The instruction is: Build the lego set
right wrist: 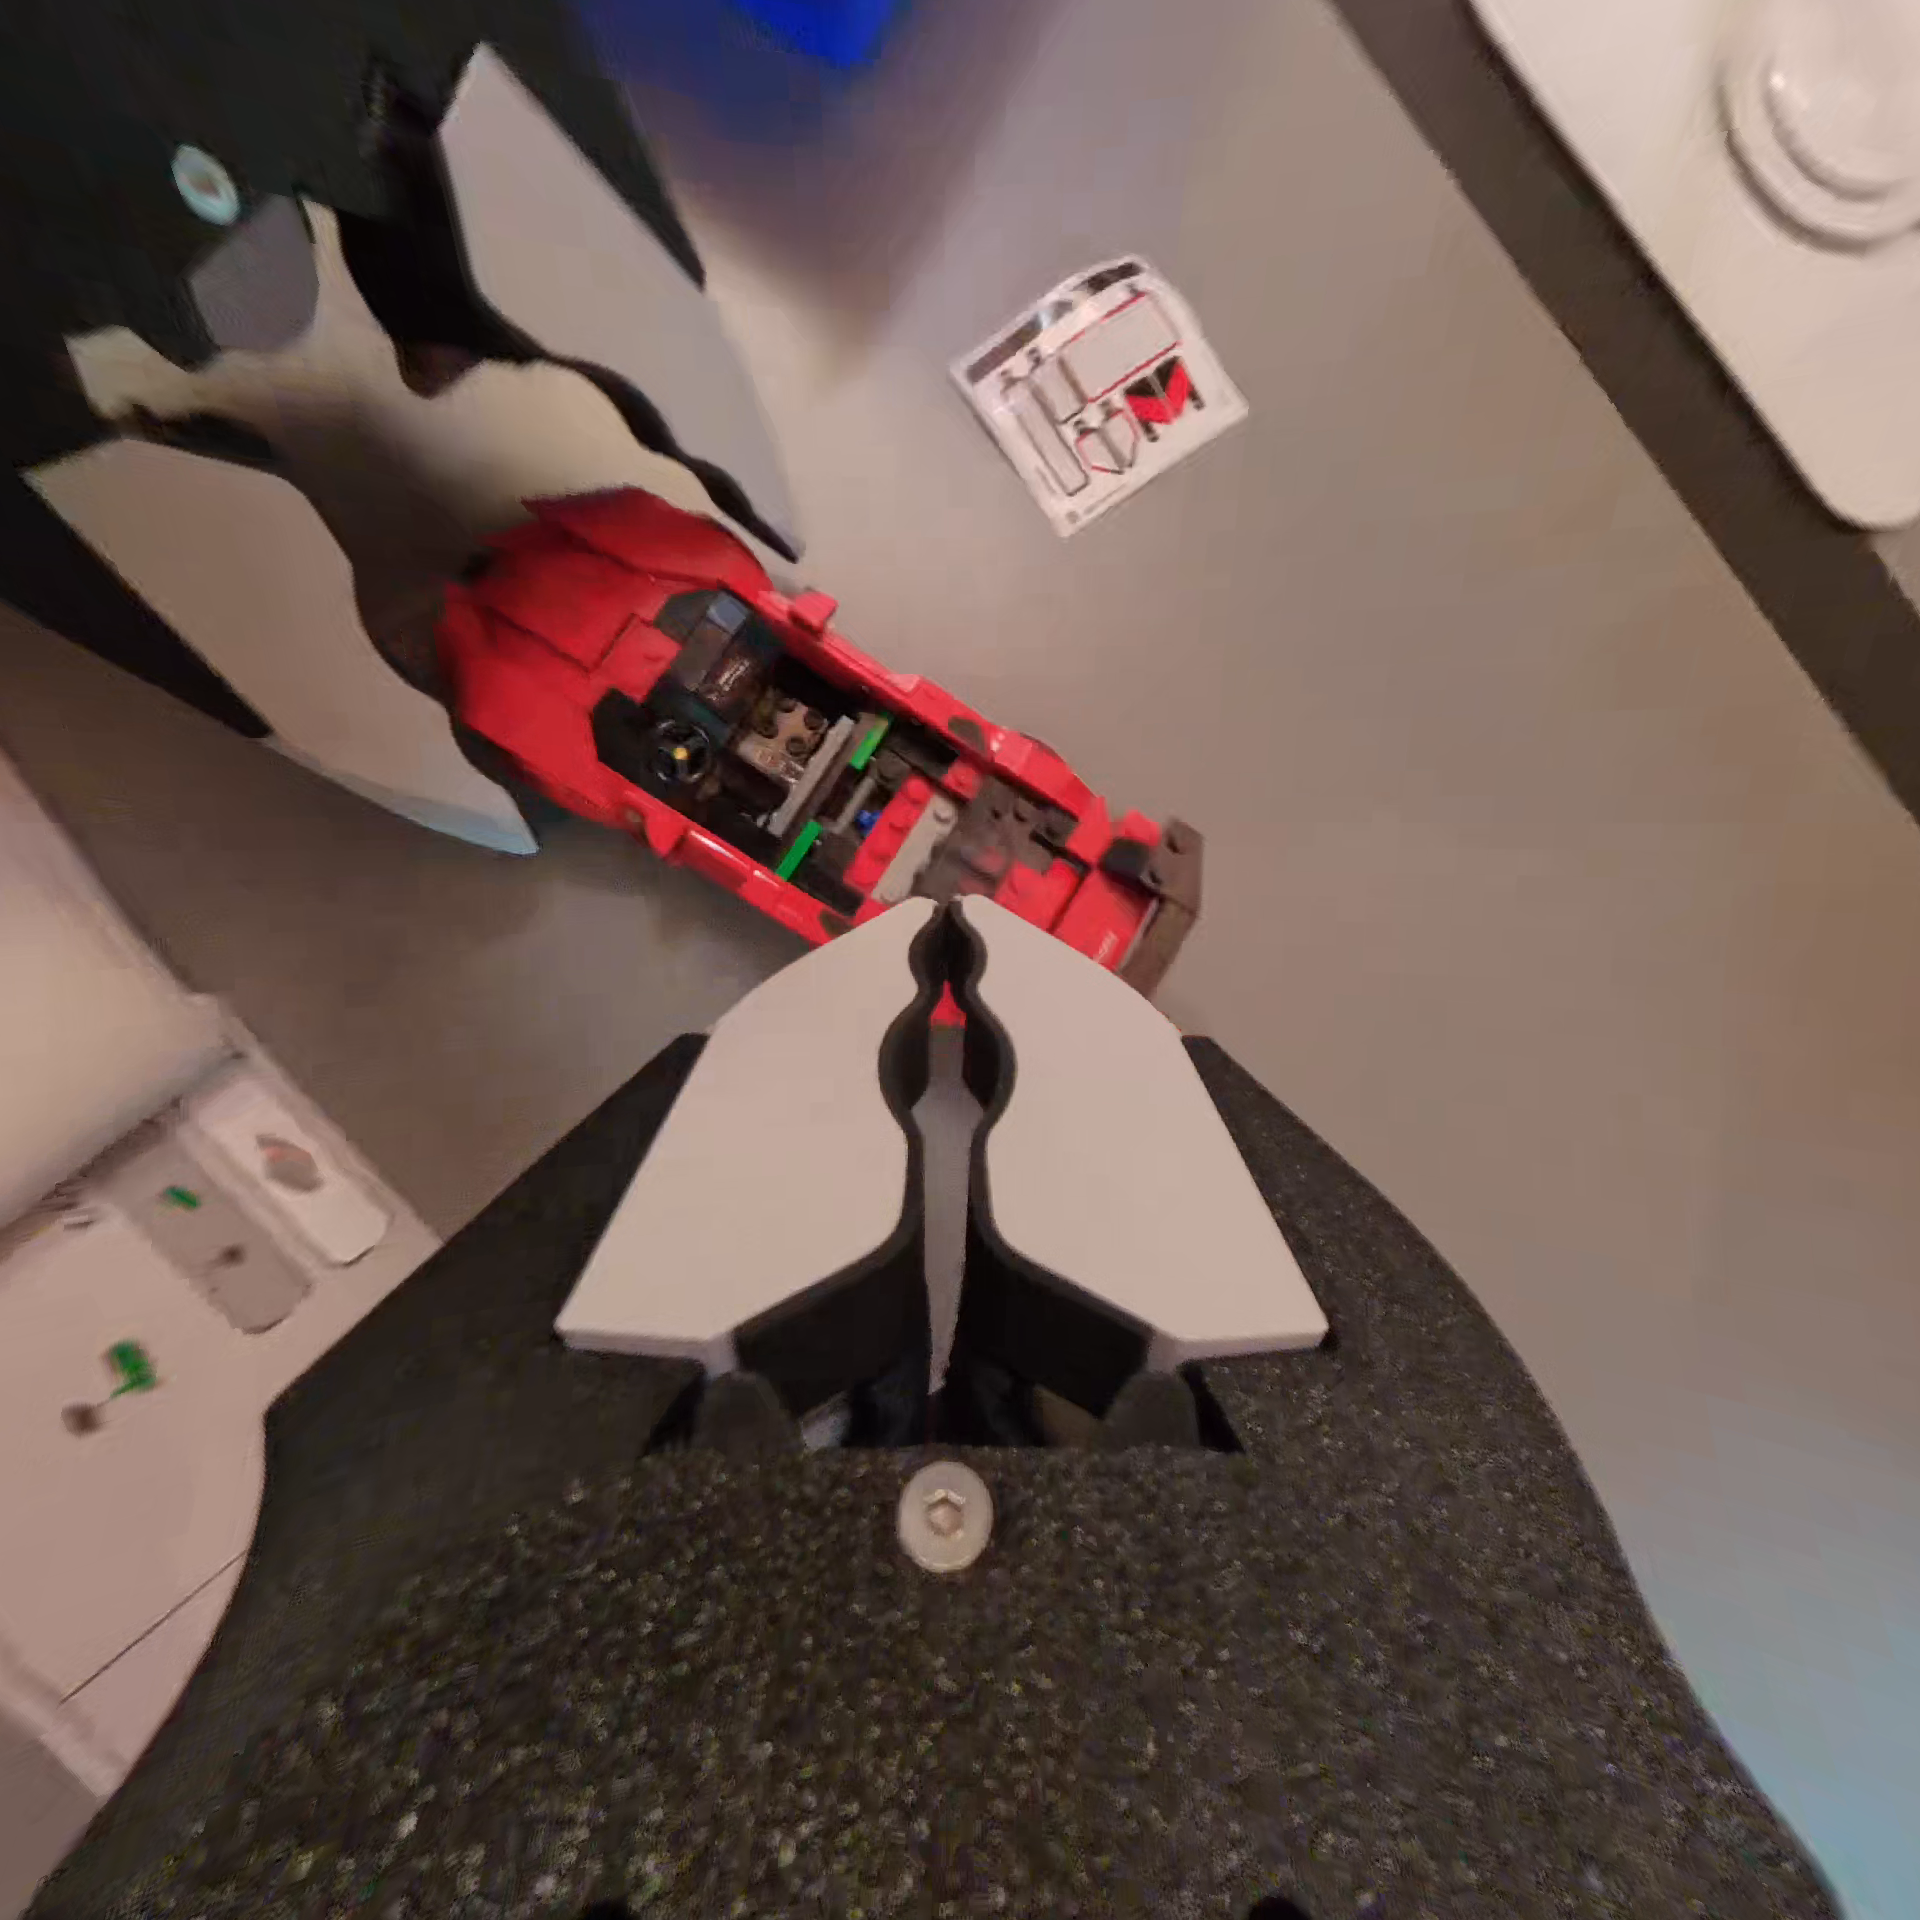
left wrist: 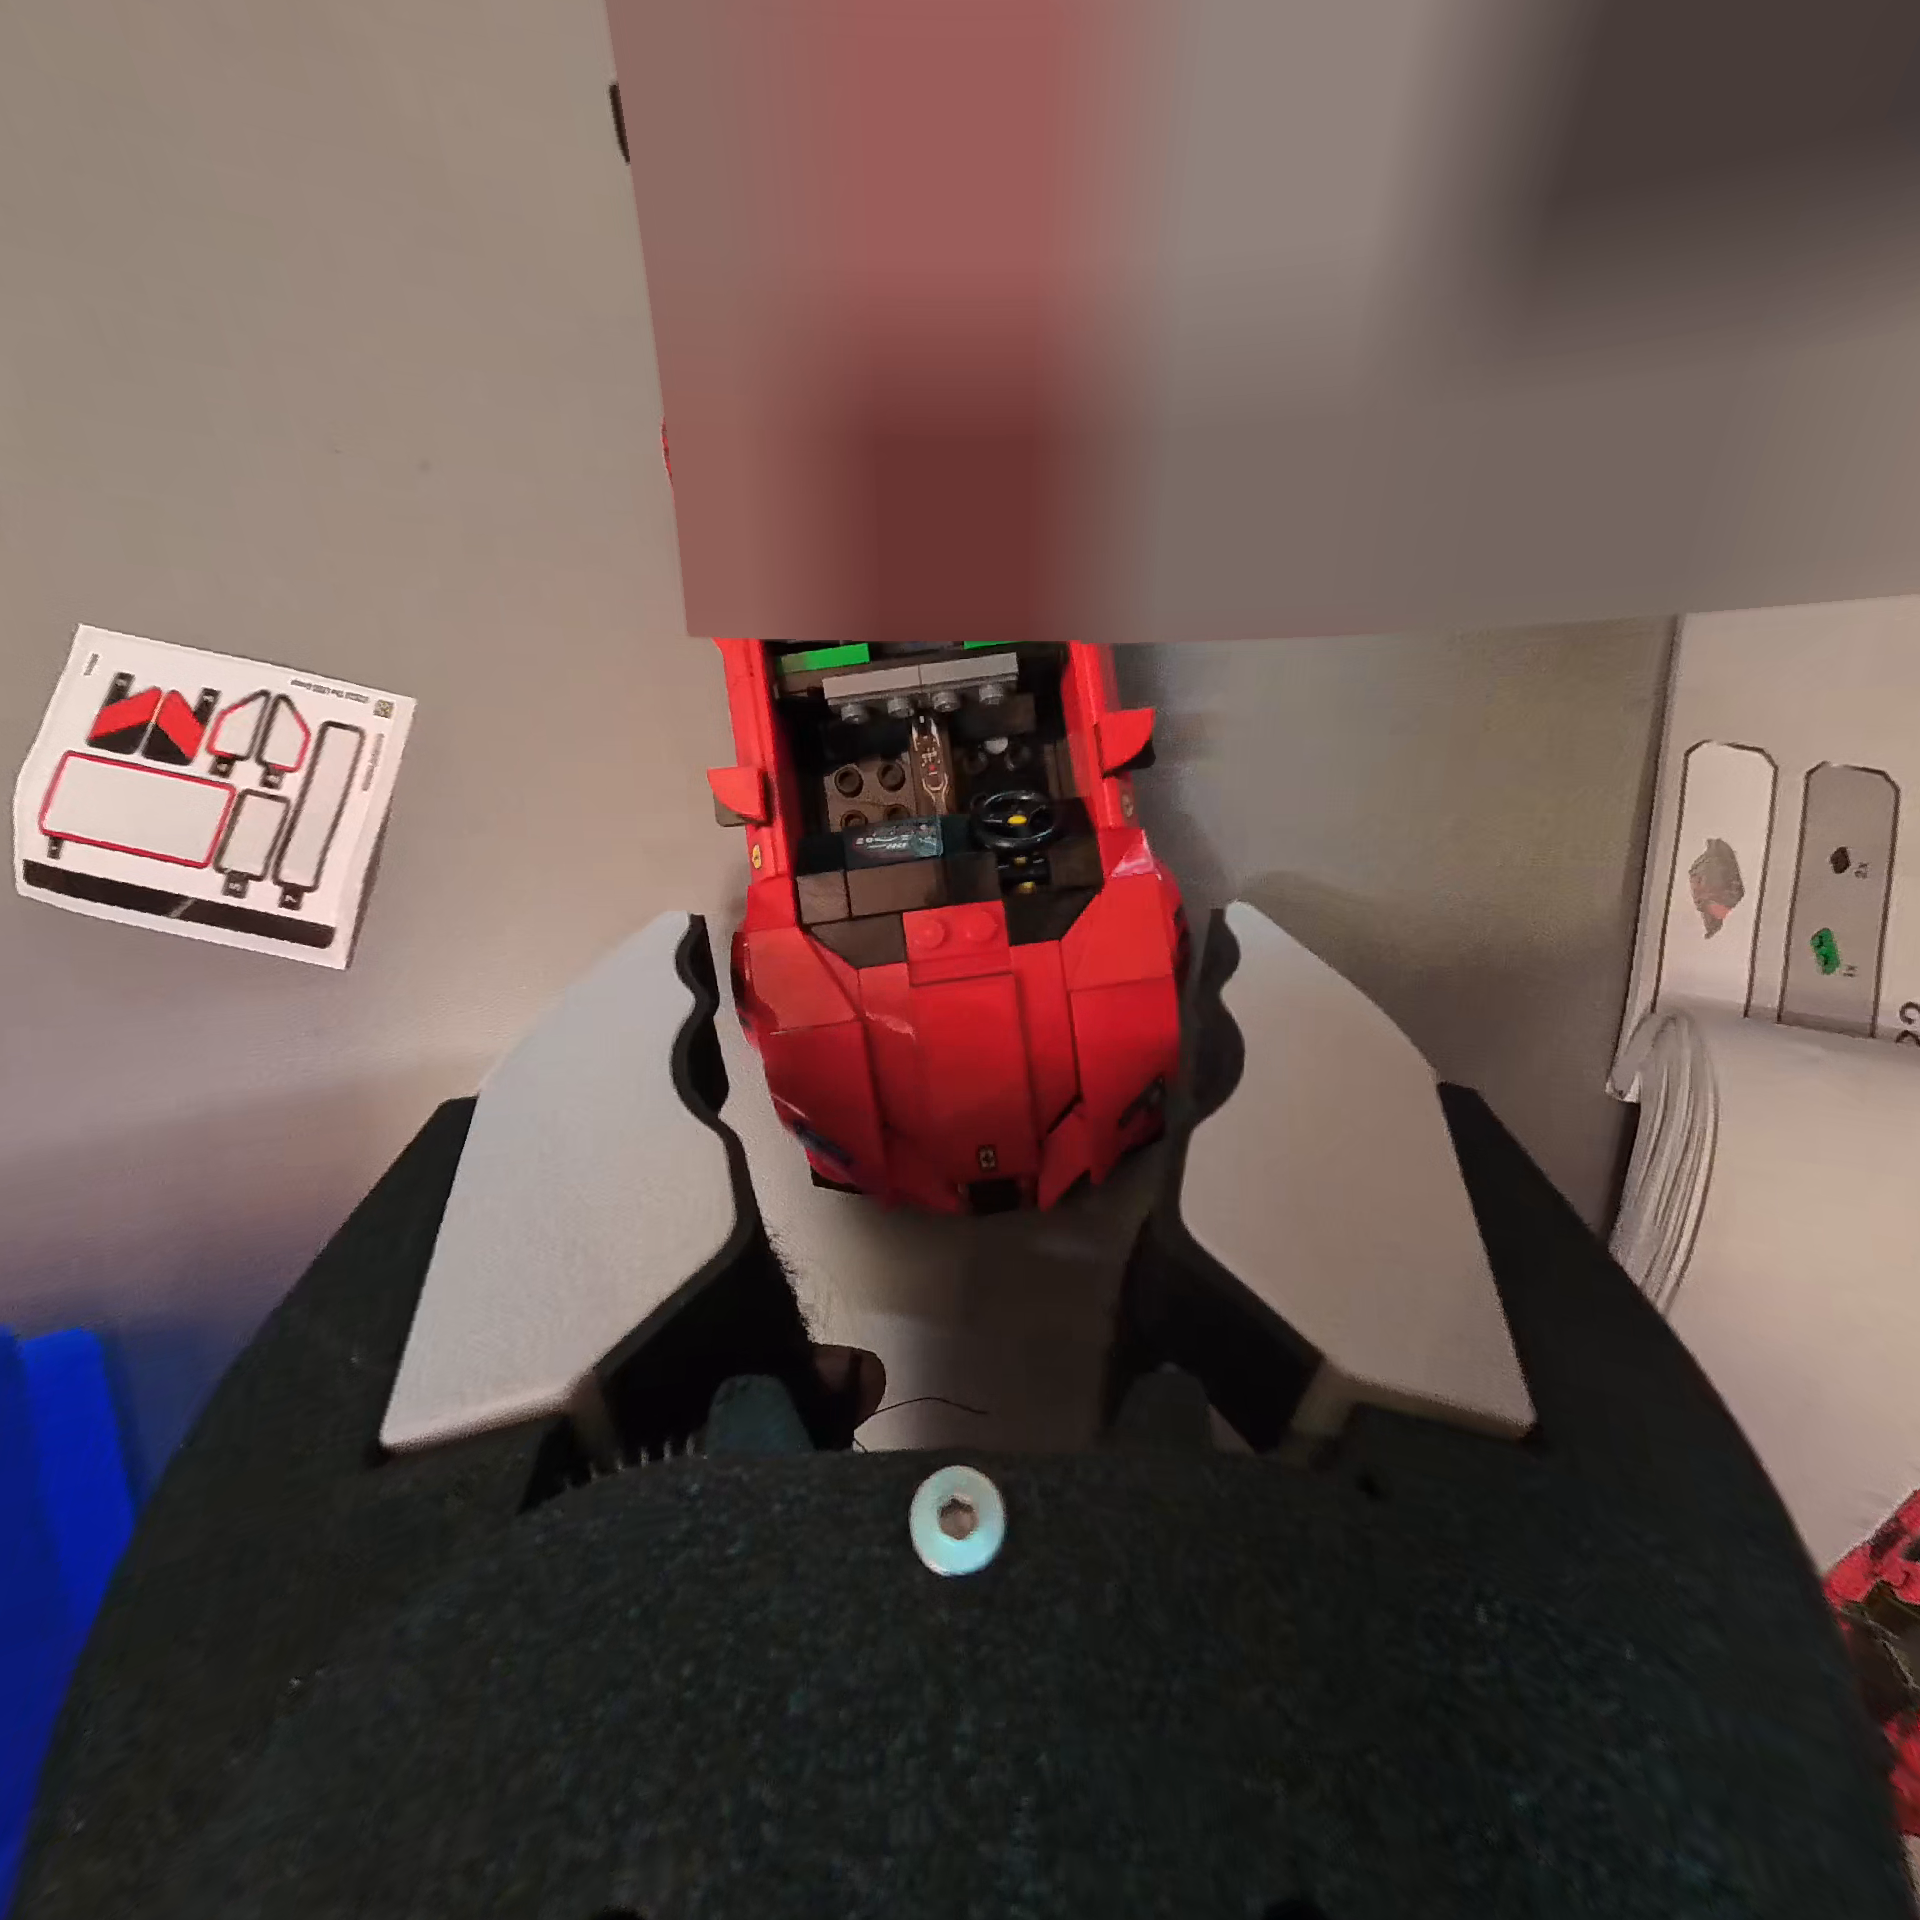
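A red lego car (left wrist: 961,1039) with an open black cockpit lies on the grey table (left wrist: 364,416). My left gripper (left wrist: 956,925) is shut on the car's nose, one finger against each side. The car's rear is hidden behind a blurred patch in the left wrist view. In the right wrist view the whole car (right wrist: 790,748) shows, with the left gripper (right wrist: 660,696) around its front. My right gripper (right wrist: 948,914) is shut, its tips just over the car's rear part. I see no piece between its fingers.
A sticker sheet (left wrist: 208,795) lies on the table left of the car; it also shows in the right wrist view (right wrist: 1101,390). An open instruction booklet (left wrist: 1787,883) lies to the right. A blue object (left wrist: 52,1455) is at the lower left. A white tray (right wrist: 1766,208) sits beyond the table edge. Across from one pair of fingers to the other is roughly 10 cm.
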`<action>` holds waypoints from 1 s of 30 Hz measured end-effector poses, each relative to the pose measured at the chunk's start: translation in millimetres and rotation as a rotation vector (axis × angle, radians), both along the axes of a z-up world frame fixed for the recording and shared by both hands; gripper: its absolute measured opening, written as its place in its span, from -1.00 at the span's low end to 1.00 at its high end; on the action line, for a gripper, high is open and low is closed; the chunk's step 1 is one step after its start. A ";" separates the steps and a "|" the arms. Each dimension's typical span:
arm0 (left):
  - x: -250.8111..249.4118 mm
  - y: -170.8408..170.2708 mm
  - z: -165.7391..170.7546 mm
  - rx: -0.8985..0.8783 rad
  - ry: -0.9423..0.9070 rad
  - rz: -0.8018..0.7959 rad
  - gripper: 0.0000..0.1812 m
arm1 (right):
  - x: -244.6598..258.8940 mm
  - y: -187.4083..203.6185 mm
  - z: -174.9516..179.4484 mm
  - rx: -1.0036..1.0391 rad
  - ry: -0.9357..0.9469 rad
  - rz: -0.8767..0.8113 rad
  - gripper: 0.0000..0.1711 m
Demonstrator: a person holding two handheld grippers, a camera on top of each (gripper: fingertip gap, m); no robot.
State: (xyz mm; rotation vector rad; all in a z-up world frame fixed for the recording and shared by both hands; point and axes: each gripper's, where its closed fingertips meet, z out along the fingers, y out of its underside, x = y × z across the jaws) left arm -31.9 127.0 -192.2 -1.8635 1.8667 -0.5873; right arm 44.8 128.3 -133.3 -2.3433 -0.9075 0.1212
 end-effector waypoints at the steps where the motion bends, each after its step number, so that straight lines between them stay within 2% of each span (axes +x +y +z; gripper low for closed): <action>1: 0.2 -0.3 2.0 -0.005 -0.011 0.001 -0.01 | 1.5 -3.5 8.3 0.000 0.075 -0.007 -1.00; 2: 0.4 0.1 4.3 -0.007 -0.019 0.004 0.00 | 1.0 -6.2 15.2 0.010 0.121 -0.007 -1.00; 5: -0.1 1.1 13.0 -0.006 -0.033 0.016 0.04 | 4.1 -11.1 21.8 0.063 0.065 -0.006 -1.00; 6: -1.0 0.9 17.0 -0.004 -0.039 0.022 0.07 | 0.3 -14.6 22.5 0.073 0.064 0.013 -0.94; 9: -6.6 0.6 33.8 0.022 -0.077 0.061 0.03 | -8.0 -26.8 20.8 0.094 0.074 0.052 -0.49; 12: -13.1 -10.3 55.7 0.001 -0.144 0.108 0.02 | -13.2 -41.0 16.6 0.097 0.091 0.061 -0.17; 16: -18.6 -31.9 67.7 -0.025 -0.190 0.182 0.03 | -18.2 -53.6 16.9 0.173 0.122 0.029 -0.01; 19: -25.0 -35.3 59.2 0.016 -0.147 0.316 0.02 | -9.9 -54.7 17.0 0.225 0.131 -0.103 0.18; 24: -39.6 -37.3 58.3 0.030 -0.190 0.654 0.57 | -5.7 -63.6 17.1 0.281 0.194 -0.289 0.38; 27: -52.2 -37.2 65.3 0.085 -0.254 0.805 0.61 | -5.3 -72.2 18.1 0.305 0.191 -0.340 0.51; 30: -65.1 -38.6 63.5 0.167 -0.216 0.874 0.62 | -2.5 -81.7 27.6 0.348 0.172 -0.380 0.68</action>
